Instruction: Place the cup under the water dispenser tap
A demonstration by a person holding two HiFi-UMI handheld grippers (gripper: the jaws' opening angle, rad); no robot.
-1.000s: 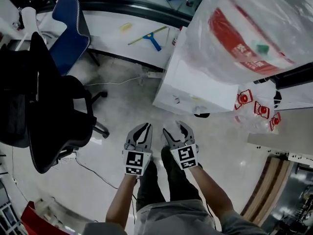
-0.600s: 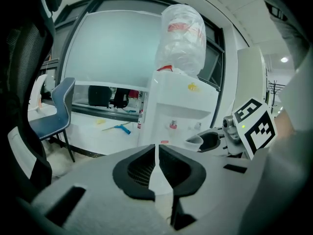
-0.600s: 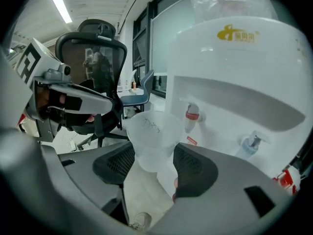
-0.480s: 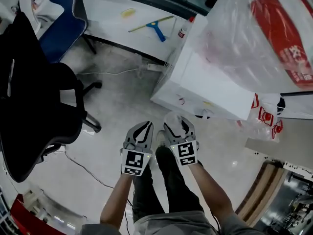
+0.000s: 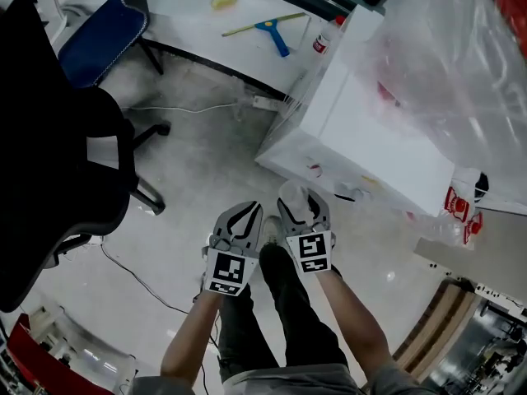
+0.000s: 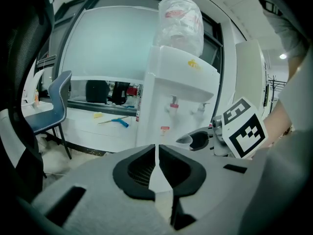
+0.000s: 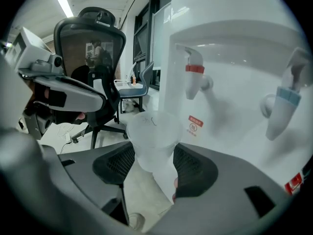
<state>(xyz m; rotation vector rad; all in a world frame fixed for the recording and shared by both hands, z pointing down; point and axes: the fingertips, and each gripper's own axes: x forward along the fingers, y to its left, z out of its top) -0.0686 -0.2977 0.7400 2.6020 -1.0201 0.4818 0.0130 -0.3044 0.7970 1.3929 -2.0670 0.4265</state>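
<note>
Carry step: right hand-held gripper (image 7: pixel 154 155) clamps the plastic cup (image 7: pixel 150 129), left hand-held gripper (image 6: pixel 156 155) closed, empty; next I align under the red tap (image 7: pixel 194 76).

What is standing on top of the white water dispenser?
A large water bottle inside a clear plastic bag stands on the dispenser. The bag and the dispenser's top hide the bottle's neck, so it cannot be seen.

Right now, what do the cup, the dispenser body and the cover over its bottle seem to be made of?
The cup looks like thin translucent plastic with a frosted finish, since the background shows dimly through its wall. The dispenser body is probably white moulded plastic, smooth and slightly glossy with soft reflections. The cover looks like clear plastic film, crinkled and shiny.
</note>
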